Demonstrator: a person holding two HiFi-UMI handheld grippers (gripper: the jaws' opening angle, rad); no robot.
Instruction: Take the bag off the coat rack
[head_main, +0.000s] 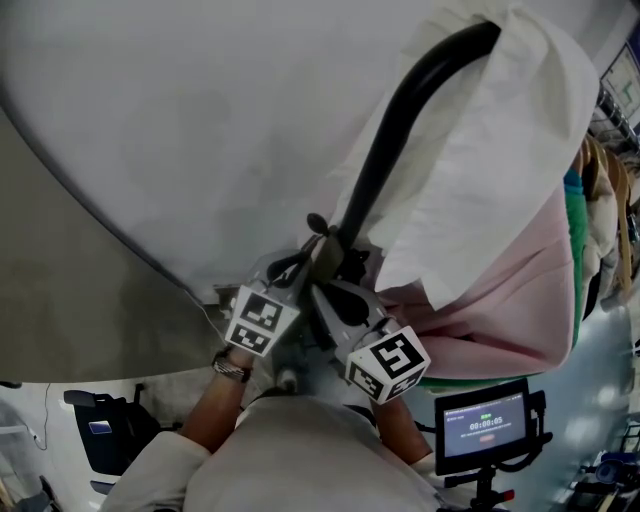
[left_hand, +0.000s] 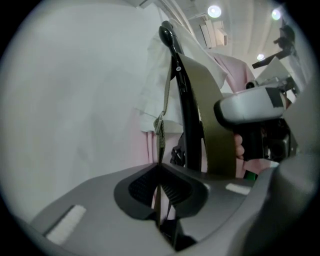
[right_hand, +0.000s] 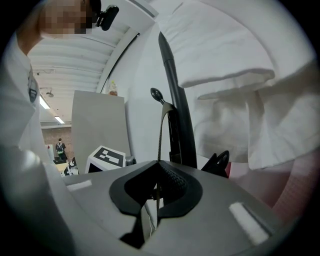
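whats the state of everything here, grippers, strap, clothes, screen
left gripper: shut on the bag strap
right gripper: shut on the bag strap
bag strap: taut, looped over the hook, not yet off
white garment: draped over the rack arm
pink garment: hanging under the white one
screen: on

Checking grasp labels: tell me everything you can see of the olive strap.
The olive strap looks like flat woven webbing: a wide band and a narrow run, both hanging from the black knob-tipped hook of the rack. The left gripper is shut on the narrow run. The right gripper is shut on a run seen edge-on.
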